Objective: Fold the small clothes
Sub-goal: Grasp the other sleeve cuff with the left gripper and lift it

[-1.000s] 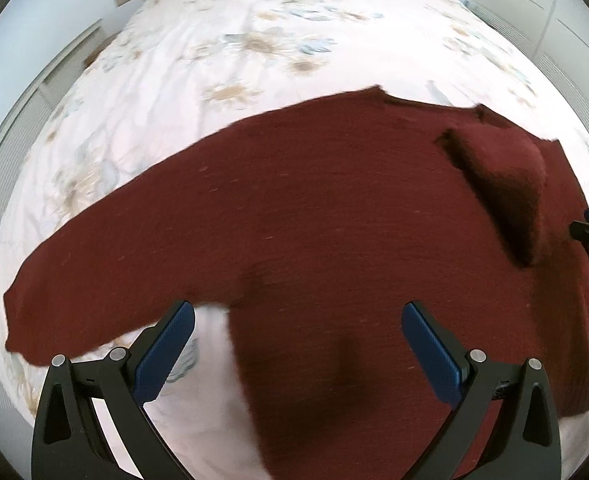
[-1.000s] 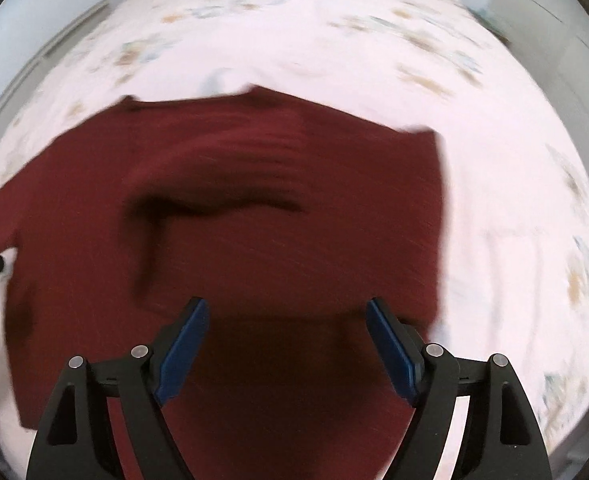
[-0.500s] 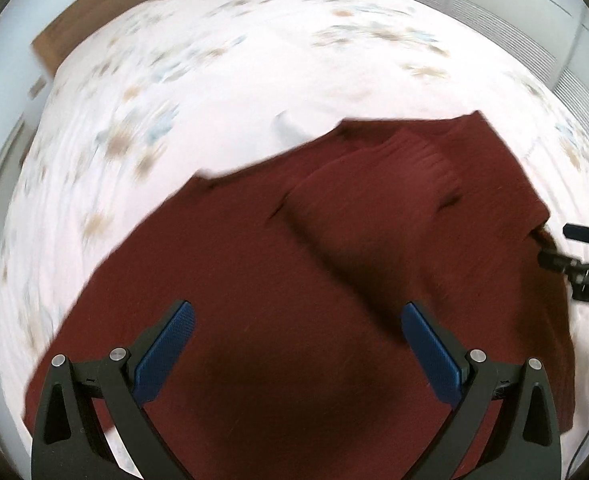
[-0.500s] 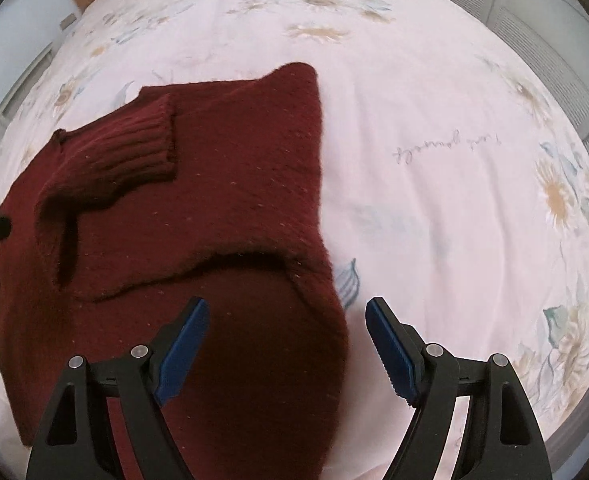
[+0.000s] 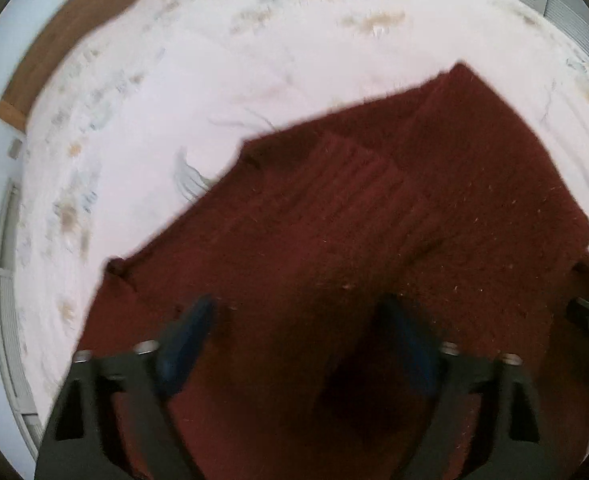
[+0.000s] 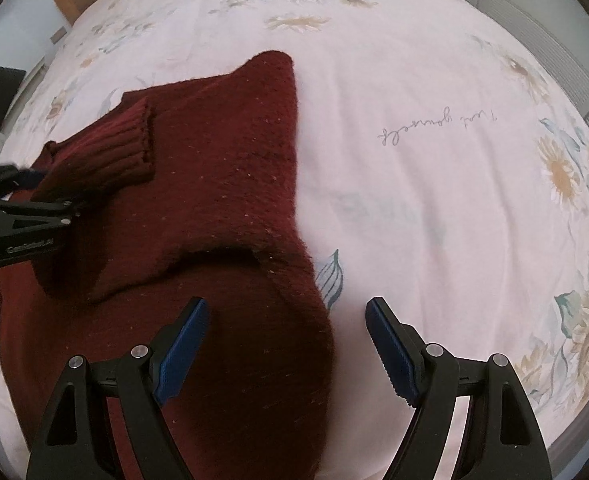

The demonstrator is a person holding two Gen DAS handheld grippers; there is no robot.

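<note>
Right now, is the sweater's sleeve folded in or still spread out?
Folded in: the ribbed cuff lies across the maroon sweater body, not out on the floral bedsheet. The other sleeve cannot be told.

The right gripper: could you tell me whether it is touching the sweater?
Cannot tell. In the right wrist view, the right gripper is open above the sweater, with no gap or contact plainly visible.

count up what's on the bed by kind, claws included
dark red sweater: 1
claws: 2, the left claw and the right claw, both open and empty
total: 3, all on or over the floral bedsheet
</note>
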